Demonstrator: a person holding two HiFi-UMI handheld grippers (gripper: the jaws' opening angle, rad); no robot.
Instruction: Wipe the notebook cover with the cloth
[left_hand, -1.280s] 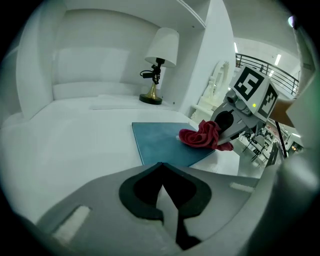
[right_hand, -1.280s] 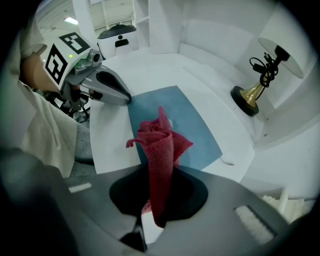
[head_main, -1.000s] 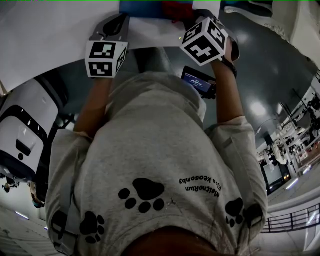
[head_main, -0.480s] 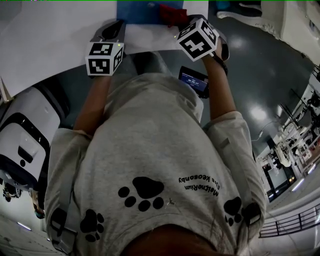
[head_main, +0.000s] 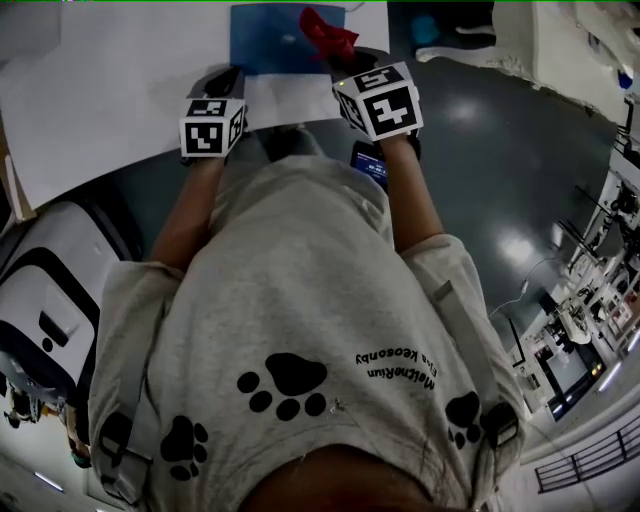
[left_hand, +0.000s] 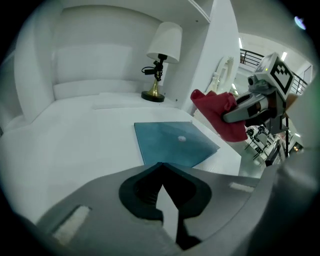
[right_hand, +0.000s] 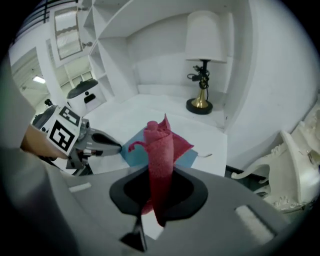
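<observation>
Notebook (head_main: 275, 38) flat — long axis perhaps away

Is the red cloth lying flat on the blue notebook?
No, the cloth is pinched upright between the right gripper's shut jaws, not spread on the notebook.

My head camera looks steeply down over my shirt (head_main: 300, 300) to the worktop (head_main: 120, 90). Cameras on my left claw (left_hand: 161, 167) and right claw (right_hand: 159, 172) sit close behind the jaws, facing the wall (left_hand: 90, 60); both share the notebook (left_hand: 175, 142) and lamp (left_hand: 162, 55).
</observation>
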